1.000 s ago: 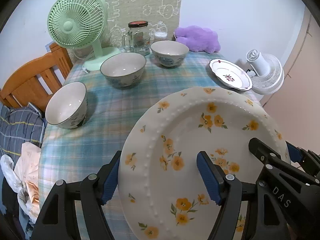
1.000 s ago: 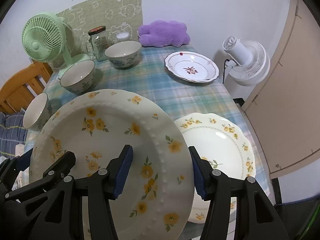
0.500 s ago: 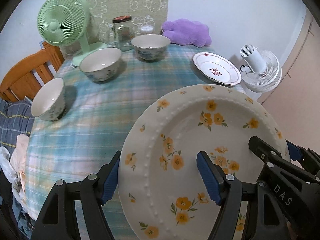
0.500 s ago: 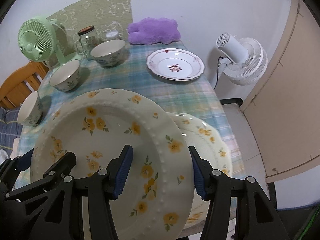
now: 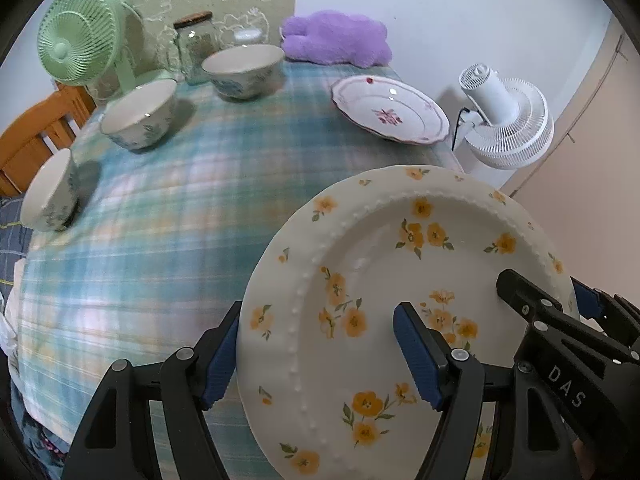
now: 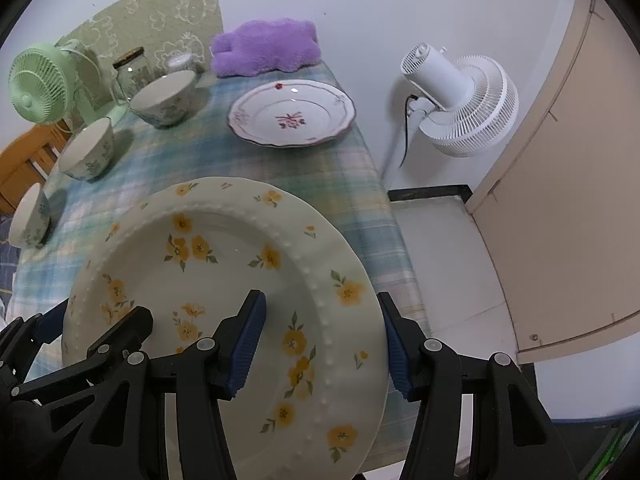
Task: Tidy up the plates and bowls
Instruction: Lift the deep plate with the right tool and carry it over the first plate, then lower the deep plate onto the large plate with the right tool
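Observation:
A large white plate with yellow flowers point(image 5: 400, 280) is held up over the near right of the table by both grippers. My left gripper point(image 5: 320, 352) is shut on its left rim; my right gripper point(image 6: 320, 344) is shut on its right rim point(image 6: 340, 320). A white plate with a red flower point(image 5: 390, 114) lies at the far right of the table, also in the right wrist view point(image 6: 292, 114). Three bowls stand along the left: far point(image 5: 242, 70), middle point(image 5: 138, 114), near point(image 5: 50, 196). The second yellow-flower plate is hidden under the held one.
A green fan point(image 5: 80, 38), a glass jar point(image 5: 196, 50) and a purple plush point(image 5: 336, 38) stand at the back of the checked tablecloth point(image 5: 160, 220). A white fan point(image 6: 460, 100) stands on the floor right of the table. A wooden chair point(image 5: 28, 140) is left.
Both grippers have lifted the yellow-flower plate and carried it to the right and forward. The second yellow-flower plate beneath has gone out of sight behind it.

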Demonstrator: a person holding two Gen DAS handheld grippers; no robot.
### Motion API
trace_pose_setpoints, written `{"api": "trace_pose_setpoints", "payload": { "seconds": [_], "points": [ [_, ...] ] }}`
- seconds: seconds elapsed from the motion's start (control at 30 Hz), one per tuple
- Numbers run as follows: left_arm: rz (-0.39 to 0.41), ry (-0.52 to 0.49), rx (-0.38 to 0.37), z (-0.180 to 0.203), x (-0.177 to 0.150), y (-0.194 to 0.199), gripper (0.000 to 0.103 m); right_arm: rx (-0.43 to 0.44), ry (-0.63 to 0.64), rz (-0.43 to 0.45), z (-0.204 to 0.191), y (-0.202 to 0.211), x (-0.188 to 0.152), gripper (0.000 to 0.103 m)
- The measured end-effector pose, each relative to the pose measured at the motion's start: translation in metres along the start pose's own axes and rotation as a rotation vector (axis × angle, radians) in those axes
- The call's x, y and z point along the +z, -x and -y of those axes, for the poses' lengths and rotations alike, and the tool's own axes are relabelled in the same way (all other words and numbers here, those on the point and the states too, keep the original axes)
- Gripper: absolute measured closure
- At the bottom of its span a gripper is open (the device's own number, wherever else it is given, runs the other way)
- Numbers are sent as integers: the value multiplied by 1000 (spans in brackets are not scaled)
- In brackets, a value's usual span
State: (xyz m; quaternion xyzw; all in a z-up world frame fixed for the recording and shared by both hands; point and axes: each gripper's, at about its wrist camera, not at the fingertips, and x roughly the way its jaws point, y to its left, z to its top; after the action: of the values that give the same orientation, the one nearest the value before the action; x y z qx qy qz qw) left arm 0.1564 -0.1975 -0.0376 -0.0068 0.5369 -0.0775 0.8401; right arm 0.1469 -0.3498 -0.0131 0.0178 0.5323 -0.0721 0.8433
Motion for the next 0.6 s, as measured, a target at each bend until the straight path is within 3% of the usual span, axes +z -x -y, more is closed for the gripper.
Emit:
{"api": "trace_pose_setpoints", "payload": {
  "seconds": [0.6],
  "points": [
    [-91,69,5,33,-18,-42,28,19,62,-81,36,-38,-3,44]
  ]
}}
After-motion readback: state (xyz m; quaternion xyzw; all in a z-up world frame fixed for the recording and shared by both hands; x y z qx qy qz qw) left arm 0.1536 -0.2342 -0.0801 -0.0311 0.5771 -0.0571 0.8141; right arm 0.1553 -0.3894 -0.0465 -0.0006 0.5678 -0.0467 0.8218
